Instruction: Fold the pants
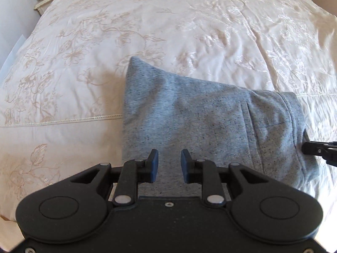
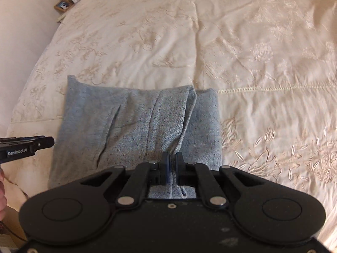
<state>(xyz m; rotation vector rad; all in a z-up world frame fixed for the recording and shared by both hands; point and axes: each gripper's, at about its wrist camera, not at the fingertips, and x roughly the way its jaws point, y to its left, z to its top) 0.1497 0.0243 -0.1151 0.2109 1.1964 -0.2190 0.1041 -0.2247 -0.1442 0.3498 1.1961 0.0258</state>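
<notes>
**Grey sweatpants nearly folded, right fingers pinching a ridge of cloth**

On the bed [image 1: 189,21], a cream bedspread [image 2: 263,63] with embroidered flowers fills both views, running well past the garment on the far side and to the right. A bedside stand [image 1: 42,4] with a framed picture [image 2: 62,4] sits at the far left corner, well apart from the work.

The grey sweatpants [image 1: 200,116] lie near the bed's near edge, already folded into a compact, roughly rectangular bundle. Its left edge is straight and crisp. The right side is bulkier, with a seam and an overlapping flap [image 2: 189,109] standing slightly proud.

The left gripper [image 1: 169,165] hovers over the near part of the bundle, its blue-padded fingers [image 1: 154,165] partly apart with nothing between them; cloth shows only beneath. The right gripper [image 2: 171,166] has its fingers pressed nearly together on a raised ridge of the fabric near the bundle's near right part, and folds radiate from the pinch.

The step in hand looks like tidying or carrying over the last fold. It would go best if the pinched layer were lifted only enough to clear the cloth beneath, then laid flush with the straight left edge, while the empty left fingers pin the bundle so it does not drag. There is ample open bedspread beyond and rightward; the near edge is the tight side.
</notes>
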